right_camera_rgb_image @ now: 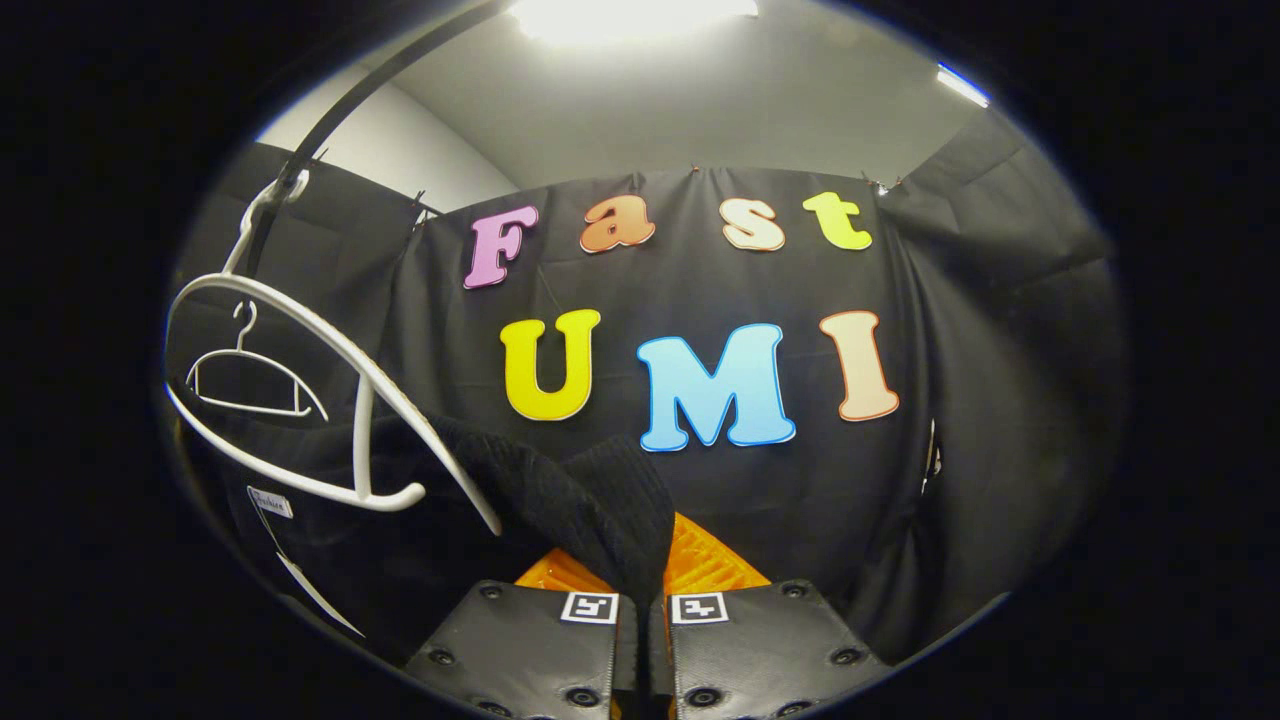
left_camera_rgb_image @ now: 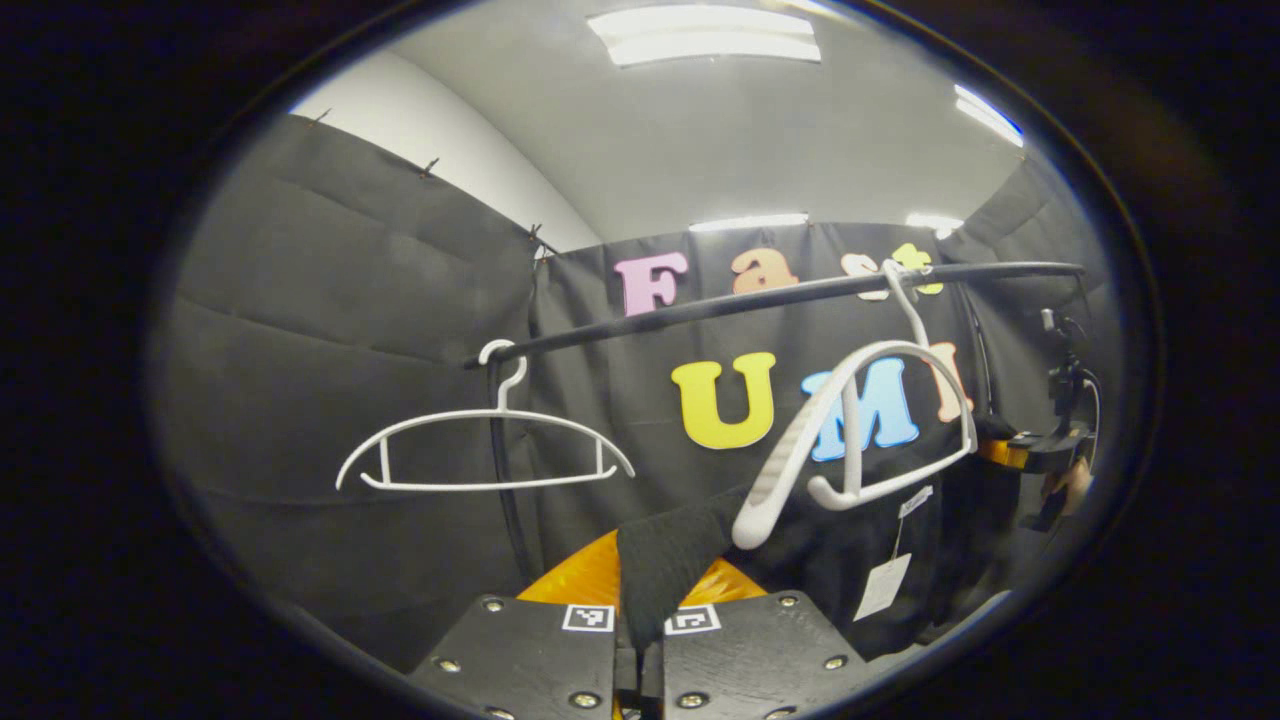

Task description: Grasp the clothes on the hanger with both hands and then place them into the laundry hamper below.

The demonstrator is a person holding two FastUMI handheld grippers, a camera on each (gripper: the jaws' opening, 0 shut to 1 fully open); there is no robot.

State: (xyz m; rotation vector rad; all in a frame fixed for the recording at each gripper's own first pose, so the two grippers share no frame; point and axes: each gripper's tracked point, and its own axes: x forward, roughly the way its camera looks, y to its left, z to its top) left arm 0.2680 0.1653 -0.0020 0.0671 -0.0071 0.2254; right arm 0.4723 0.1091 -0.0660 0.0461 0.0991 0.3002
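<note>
Rail (left_camera_rgb_image: pixel 760 297): dark bar running across the booth, carrying two white hangers.

Empty hanger (left_camera_rgb_image: pixel 485 452): hooked at the rail's left end in the left gripper view; seen small and far off in the right gripper view (right_camera_rgb_image: pixel 255 378).

Near hanger (left_camera_rgb_image: pixel 850 440): hooked farther right on the rail, swung askew, bare on top. In the right gripper view (right_camera_rgb_image: pixel 330 410) it hangs at the left, close to the camera.

Black garment (left_camera_rgb_image: pixel 850 560): off the near hanger's shoulders, hanging below it, stretched between both grippers. White tags (left_camera_rgb_image: pixel 885 585) dangle from it.

Left hand-held gripper (left_camera_rgb_image: pixel 640 625): fingers closed to a narrow gap, pinching a fold of the garment.

Right hand-held gripper (right_camera_rgb_image: pixel 645 615): fingers likewise almost together, clamped on a knitted fold of the garment (right_camera_rgb_image: pixel 590 500).
</note>
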